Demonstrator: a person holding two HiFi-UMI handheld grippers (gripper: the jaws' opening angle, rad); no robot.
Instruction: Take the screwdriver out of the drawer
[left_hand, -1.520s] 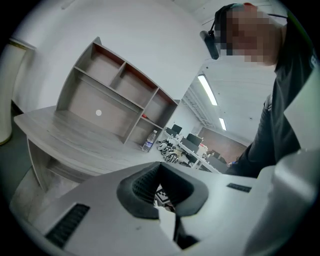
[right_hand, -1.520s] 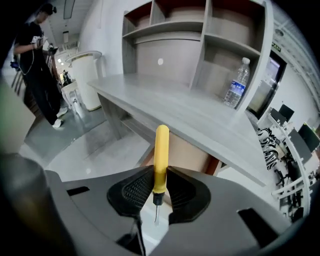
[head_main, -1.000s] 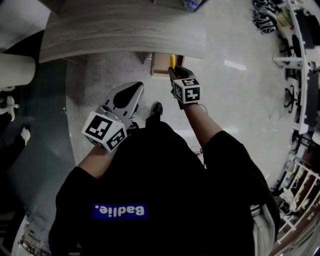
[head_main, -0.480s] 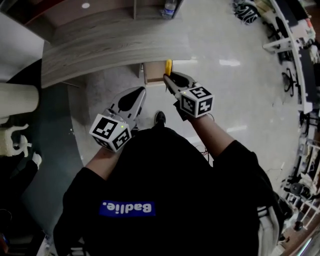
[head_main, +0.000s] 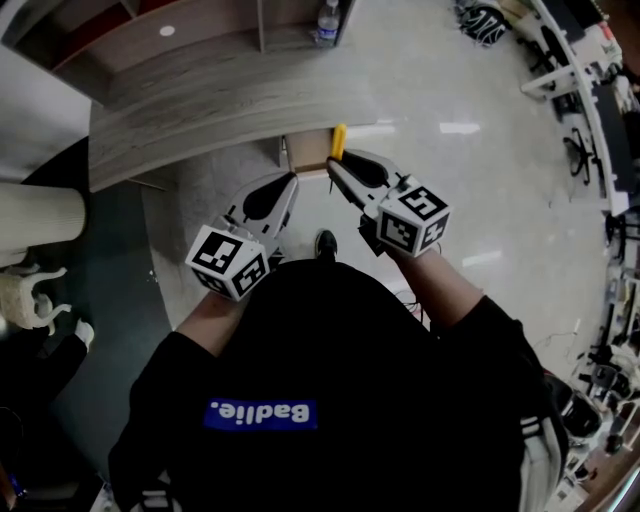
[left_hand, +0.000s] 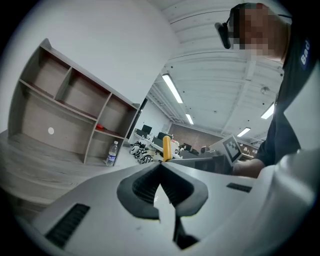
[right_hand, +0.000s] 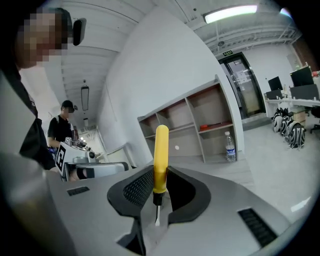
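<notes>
**A:** Two claws are in view. Which one has the tool?

**B:** The right claw (right_hand: 161, 172). Its jaws are closed on the yellow plastic-handled screwdriver (right_hand: 161, 150). They grip the lower end of the handle, so most of the handle stands up past the tips.

**A:** Where is it relative to the small open wooden drawer (head_main: 305, 152)?

**B:** From the head view it sits over the right edge of the drawer. The right gripper view looks across the curved grey wood-grain worktop (head_main: 220, 100) above the drawer. So I judge the tool is already lifted out.

**A:** And the left claw (head_main: 289, 182)?

**B:** Its jaws are together, with nothing between them. It hovers just in front of the drawer, on its left side. I think it waits there to push the drawer shut, or only to keep out of the way.
</notes>
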